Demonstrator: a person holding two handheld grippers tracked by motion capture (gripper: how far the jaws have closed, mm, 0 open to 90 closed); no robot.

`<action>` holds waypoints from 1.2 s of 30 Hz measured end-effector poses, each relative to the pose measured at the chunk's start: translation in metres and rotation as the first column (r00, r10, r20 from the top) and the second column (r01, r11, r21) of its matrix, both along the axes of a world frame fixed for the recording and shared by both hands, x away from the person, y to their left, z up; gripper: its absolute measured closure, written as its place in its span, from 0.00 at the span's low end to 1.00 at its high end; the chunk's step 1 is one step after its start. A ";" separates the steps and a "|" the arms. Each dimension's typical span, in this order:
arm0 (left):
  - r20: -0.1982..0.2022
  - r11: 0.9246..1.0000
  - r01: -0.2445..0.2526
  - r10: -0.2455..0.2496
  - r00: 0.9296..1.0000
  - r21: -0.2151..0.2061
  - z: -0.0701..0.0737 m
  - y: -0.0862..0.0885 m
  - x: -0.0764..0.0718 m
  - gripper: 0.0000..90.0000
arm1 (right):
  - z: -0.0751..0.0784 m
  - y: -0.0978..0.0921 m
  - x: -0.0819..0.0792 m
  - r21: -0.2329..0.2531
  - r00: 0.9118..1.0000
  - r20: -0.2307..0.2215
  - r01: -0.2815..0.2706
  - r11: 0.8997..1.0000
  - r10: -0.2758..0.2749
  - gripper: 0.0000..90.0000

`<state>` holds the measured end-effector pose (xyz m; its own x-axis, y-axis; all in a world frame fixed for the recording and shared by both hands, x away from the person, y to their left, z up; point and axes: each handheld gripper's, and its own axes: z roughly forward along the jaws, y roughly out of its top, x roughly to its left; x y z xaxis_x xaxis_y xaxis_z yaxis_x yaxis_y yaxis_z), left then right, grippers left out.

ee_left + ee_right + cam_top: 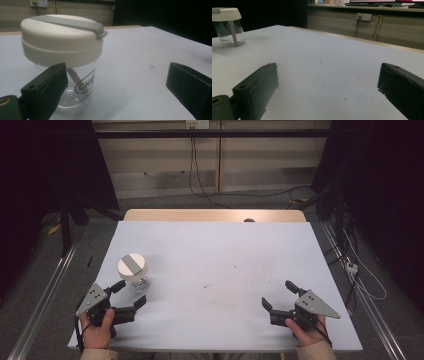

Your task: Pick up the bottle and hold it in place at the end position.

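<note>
Hands at the near edge of the bench (220, 250) hold both claws wide, gripping nothing. Left claw (131, 294) sits just beside a clear jar (134, 271) with a white lid (60, 37), the jar standing upright near its far jaw. Right claw (280, 296) rests well apart from the jar, over bare surface.

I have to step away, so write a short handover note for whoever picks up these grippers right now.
Left gripper: open, empty, jaws beside the clear plastic jar with a cream lid and grey strap, not closed on it.
Right gripper: open, empty, resting over the pale blue table cover, well away from the jar.
Jar: upright at the table's left, lid on.
Done: nothing gripped yet.
Left: probably close the left gripper on the jar, then bring the right one over.
</note>
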<state>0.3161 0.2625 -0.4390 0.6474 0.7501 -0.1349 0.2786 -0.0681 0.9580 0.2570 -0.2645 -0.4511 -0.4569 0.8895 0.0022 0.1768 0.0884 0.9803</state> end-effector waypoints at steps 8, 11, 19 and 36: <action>-0.032 0.999 -0.028 0.029 0.999 0.017 -0.005 0.007 0.013 0.03 | -0.001 0.002 0.001 -0.010 1.000 0.001 -0.004 1.000 0.004 0.03; -0.040 0.999 -0.037 0.038 0.998 0.034 -0.006 0.008 0.017 0.03 | -0.001 0.002 0.001 -0.012 1.000 0.004 -0.004 1.000 0.004 0.03; -0.062 0.996 -0.084 0.086 0.994 0.021 -0.010 0.011 0.038 0.03 | -0.001 0.004 0.002 -0.014 1.000 0.004 -0.008 1.000 0.008 0.03; -0.084 0.992 -0.109 0.114 0.990 0.057 -0.016 0.002 0.063 0.04 | 0.000 0.005 0.003 -0.017 1.000 0.007 -0.015 1.000 0.015 0.03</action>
<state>0.3793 0.2644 -0.4554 0.5465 0.8246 -0.1463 0.3696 -0.0807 0.9257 0.2599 -0.2598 -0.4514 -0.4704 0.8823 -0.0161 0.1684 0.1076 0.9798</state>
